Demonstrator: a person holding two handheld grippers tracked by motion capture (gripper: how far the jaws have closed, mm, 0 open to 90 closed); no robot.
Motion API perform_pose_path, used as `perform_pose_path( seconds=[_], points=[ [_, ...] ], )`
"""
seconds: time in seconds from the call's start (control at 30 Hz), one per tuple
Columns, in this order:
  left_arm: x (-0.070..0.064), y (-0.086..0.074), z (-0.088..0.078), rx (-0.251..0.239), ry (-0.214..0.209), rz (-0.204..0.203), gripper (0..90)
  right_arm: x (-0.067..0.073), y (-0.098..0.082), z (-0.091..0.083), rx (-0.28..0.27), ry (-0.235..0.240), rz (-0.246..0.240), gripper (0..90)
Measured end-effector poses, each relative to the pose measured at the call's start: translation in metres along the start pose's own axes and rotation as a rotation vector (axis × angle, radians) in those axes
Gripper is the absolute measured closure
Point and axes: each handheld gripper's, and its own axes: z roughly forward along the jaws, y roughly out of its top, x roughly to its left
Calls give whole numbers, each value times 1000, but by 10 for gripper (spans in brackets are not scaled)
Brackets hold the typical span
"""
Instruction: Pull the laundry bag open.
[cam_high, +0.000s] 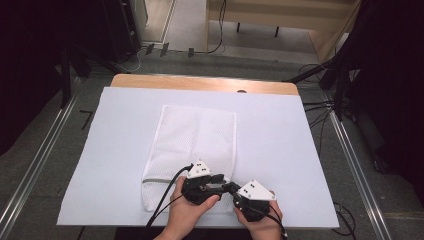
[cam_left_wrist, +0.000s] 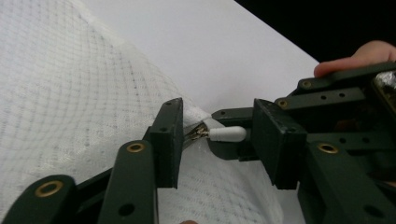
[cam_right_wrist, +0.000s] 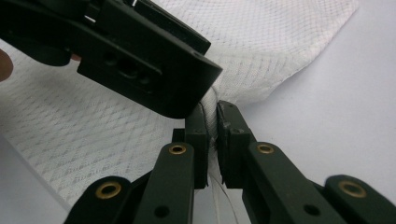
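A white mesh bag (cam_high: 192, 150) lies flat on the desk (cam_high: 280, 150), its long side running near to far, its near end under the two hand-held grippers at the near edge. The high view gives this layout but not the jaws. The left gripper view does: the left hand-held gripper (cam_left_wrist: 215, 140) stands partly open, released, with a white zipper pull (cam_left_wrist: 227, 134) and its small metal slider between the jaws and clear of both pads; the pull sits at the bag's near right corner. The right gripper view adds that the right hand-held gripper (cam_right_wrist: 212, 135) is clenched on a pinch of the bag's edge, white fabric squeezed between its pads, with the left hand-held gripper just above and to the left of it.
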Motion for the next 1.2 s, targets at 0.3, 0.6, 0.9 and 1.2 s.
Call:
perform_pose_path(
  seconds=[0.3, 0.6, 0.9, 1.2],
  points=[
    [6, 2, 0, 16, 1, -56, 618, -1, 0, -1, 4, 4, -7, 855],
    [9, -9, -2, 67, 39, 8, 728, -2, 1, -2, -1, 14, 10, 857],
    [5, -13, 3, 136, 86, 85, 763, -1, 2, -4, -16, 23, 9, 872],
    [9, -10, -1, 127, 0, 47, 857, -2, 4, -6, -24, 22, 1, 873]
  ],
)
